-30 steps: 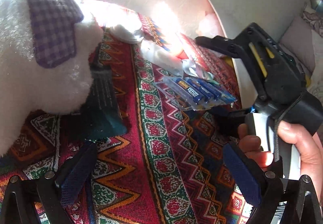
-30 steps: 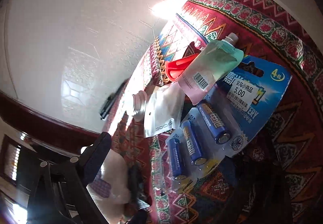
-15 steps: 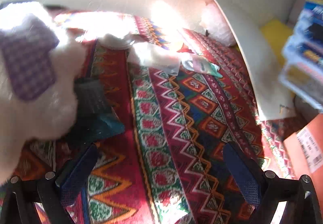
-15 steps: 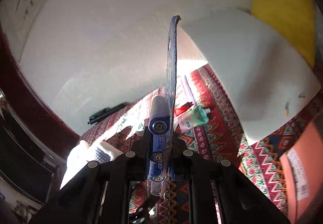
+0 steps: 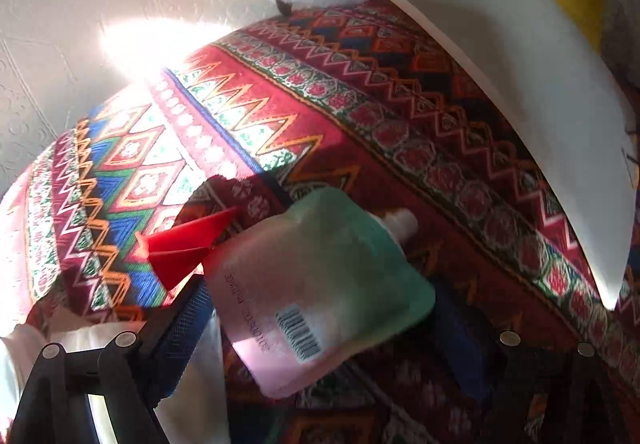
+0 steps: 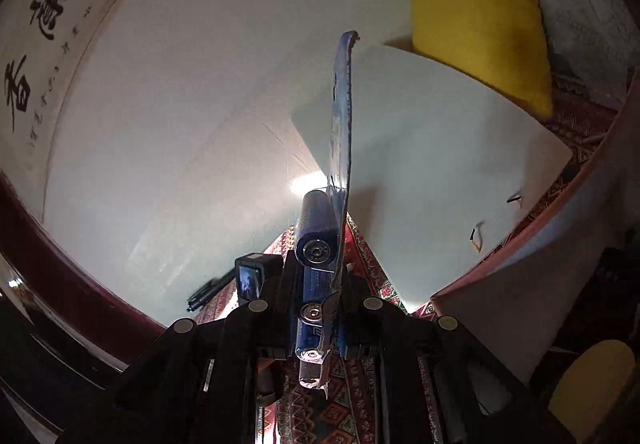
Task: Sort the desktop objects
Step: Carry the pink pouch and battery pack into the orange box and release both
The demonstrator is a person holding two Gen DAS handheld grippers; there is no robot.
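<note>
Right gripper (image 6: pixel 316 318): I see jaws clamped on blue blister pack of cylindrical batteries (image 6: pixel 320 244), pack edge-on, raised off cloth.

Left gripper (image 5: pixel 320 328): I see jaws spread wide, holding nothing; soft green-and-pink spouted pouch with barcode (image 5: pixel 320 292) lies between blue-padded fingers (image 5: pixel 184 332), on cloth.

Red plastic pointed piece (image 5: pixel 180 248): just left of pouch, partly under it.

Red patterned woven tablecloth (image 5: pixel 360 103): beneath all.

White curved board (image 5: pixel 520 63): at right, standing at cloth's edge.
</note>
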